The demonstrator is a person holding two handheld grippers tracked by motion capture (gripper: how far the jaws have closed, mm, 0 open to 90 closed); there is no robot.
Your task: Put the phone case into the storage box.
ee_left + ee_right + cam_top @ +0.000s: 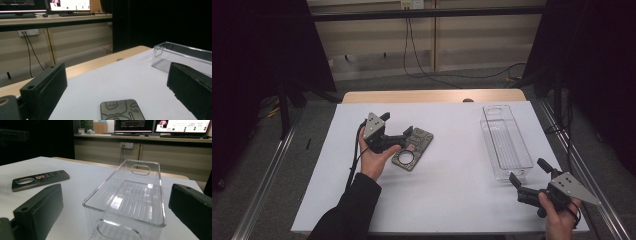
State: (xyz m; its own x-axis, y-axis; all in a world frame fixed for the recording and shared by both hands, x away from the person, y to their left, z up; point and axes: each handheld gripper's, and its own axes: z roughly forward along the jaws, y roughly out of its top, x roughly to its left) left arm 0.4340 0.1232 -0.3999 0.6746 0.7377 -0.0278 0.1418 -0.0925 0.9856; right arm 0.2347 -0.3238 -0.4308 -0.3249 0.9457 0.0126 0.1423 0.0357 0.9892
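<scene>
We find the left gripper (404, 137) lowered at the near end of a flat dark plate (413, 147), which lies on the white table cover (452, 190) left of centre. In the left gripper view its jaws stand wide apart, one on each side of the plate (122, 110), and nothing is held between them. We judge this a straddling approach: the jaws are set to close across the plate's narrow width, which is the only grip a thin flat piece allows.

The plate is oblong with rounded corners and a round hole at one end. In the high view its long axis runs diagonally, the holed end nearer the person and the other end pointing away and to the right, roughly toward the clear tray (507, 142).

That tray stands well apart on the right, its long axis running away from the person. We take it to be the likely destination, hence its open, unobstructed placing.

The right gripper (527, 182) waits just beside the tray's near end, jaws likewise wide open and empty, flanking the tray (130, 195) in its own view.
</scene>
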